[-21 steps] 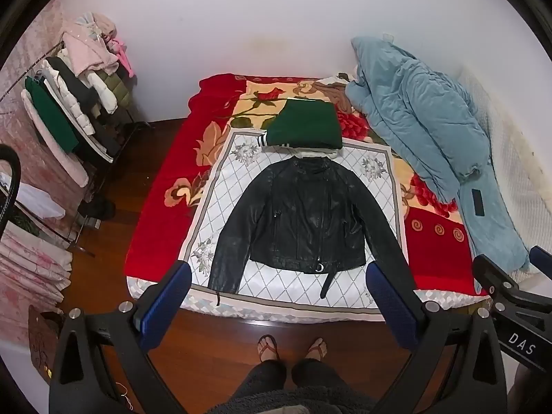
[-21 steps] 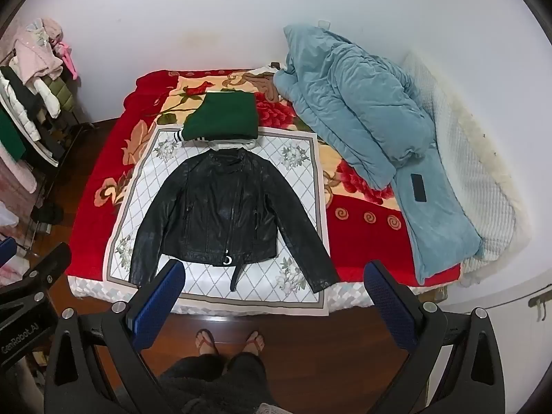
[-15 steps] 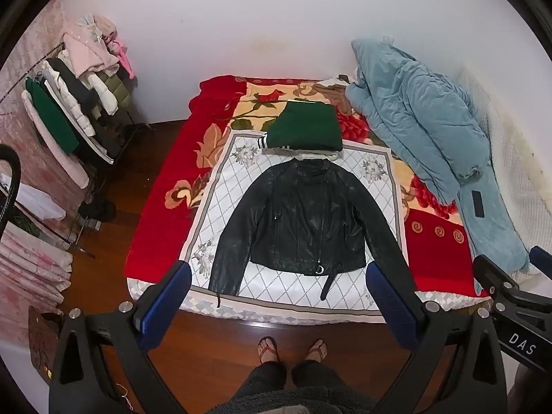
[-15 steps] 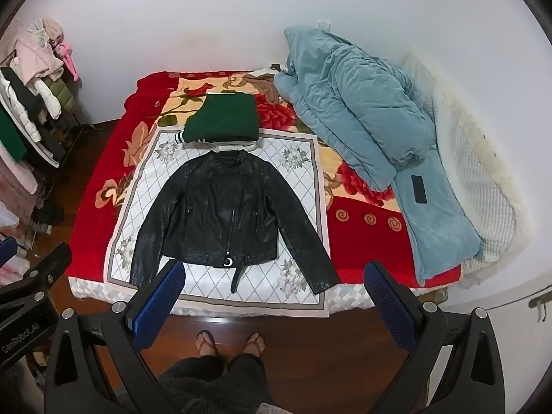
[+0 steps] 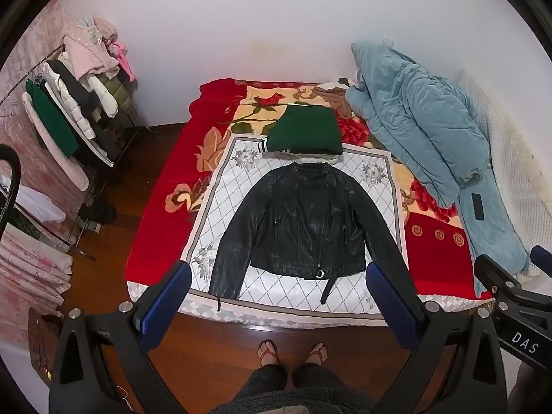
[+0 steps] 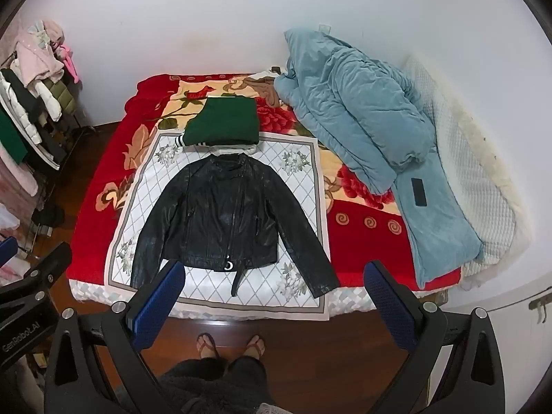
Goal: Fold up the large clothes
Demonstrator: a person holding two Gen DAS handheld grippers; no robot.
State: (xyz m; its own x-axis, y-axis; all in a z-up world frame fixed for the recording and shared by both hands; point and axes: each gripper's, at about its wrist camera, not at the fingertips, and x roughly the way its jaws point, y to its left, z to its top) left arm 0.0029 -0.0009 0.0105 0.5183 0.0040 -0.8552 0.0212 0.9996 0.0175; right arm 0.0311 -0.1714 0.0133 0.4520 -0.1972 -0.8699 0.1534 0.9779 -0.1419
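Both tools are held above the floor at the foot of the bed (image 5: 151, 241). The left tool (image 5: 276, 296) is spread wide and holds nothing; the right tool (image 6: 272, 293) is the same. Ahead of both tools, the black leather jacket (image 5: 303, 224) lies flat on a white patterned cloth (image 5: 220, 214), sleeves spread out. Beyond its collar sits a folded green garment (image 5: 307, 131), probably touching it. Farther right is a blue quilt (image 6: 362, 124).

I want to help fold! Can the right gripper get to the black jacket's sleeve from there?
Probably yes. The right gripper is open and empty, and the black jacket lies flat on the bed with nothing on that sleeve. It hangs off the bed edge, so it must go forward first.
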